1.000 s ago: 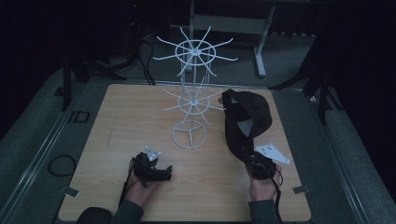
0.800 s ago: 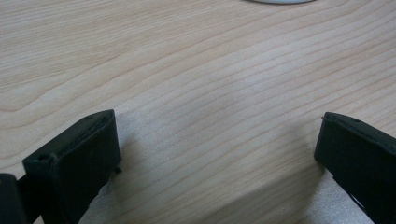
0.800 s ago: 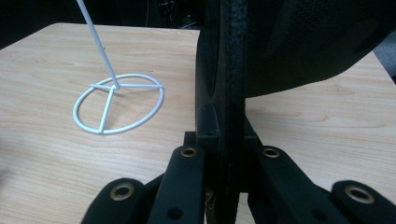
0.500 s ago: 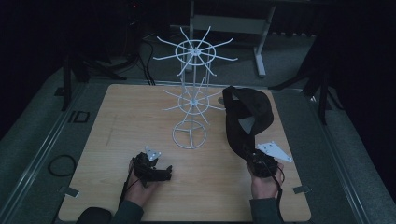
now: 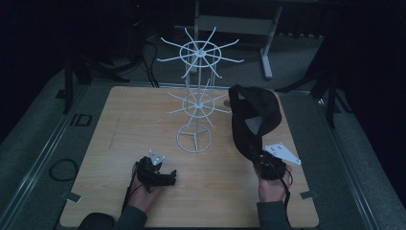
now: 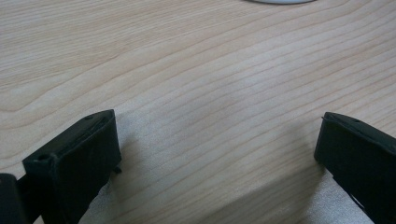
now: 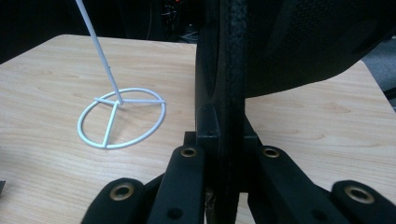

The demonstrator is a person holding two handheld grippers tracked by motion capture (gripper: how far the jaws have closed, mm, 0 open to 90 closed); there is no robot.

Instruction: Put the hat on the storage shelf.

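Near the right edge of the surface [image 5: 119, 120], the right tongs [image 5: 261, 160] pinch a black cap [image 5: 253, 115] by its brim: light, floppy fabric, stiffest there. Left tongs [image 6: 215, 154] rest spread, empty.

Cap [image 7: 299, 42] is cut off by the top and right edges in the right gripper view. Rack [image 6: 275, 1] base is cropped at the top in the left gripper view. Right gripper [image 5: 261, 155] tips are hidden by the cap.

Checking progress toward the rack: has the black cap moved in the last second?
No. The black cap, clamped in the right tool, sits in the same spot beside the white wire rack.
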